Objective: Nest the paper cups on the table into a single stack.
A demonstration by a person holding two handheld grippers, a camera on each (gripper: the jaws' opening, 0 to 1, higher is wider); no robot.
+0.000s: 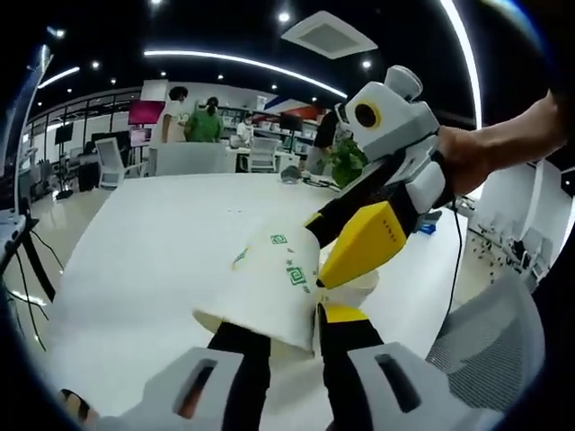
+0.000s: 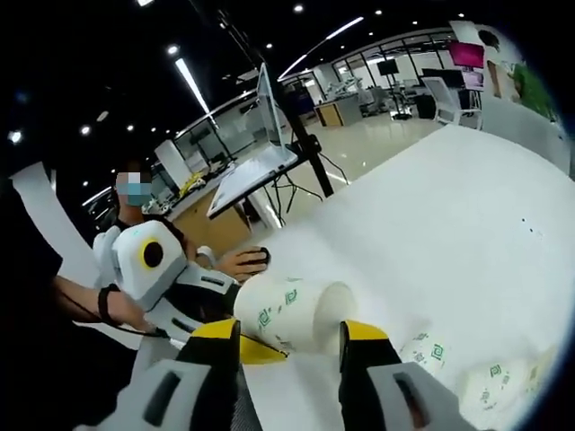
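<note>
While both tools are raised above the desk (image 1: 135, 260), the left tool (image 1: 292, 337) clamps a cup (image 1: 269, 283) lying on its side. The right tool (image 1: 359, 247) meets that cup at its far end; in the right gripper view its jaws stand either side of the cup (image 2: 292, 312), but whether they pinch it cannot be told. More cups (image 2: 485, 377) lie on the desk nearby. Risk: opposing squeezes could crush the paper wall or twist the cup loose.
</note>
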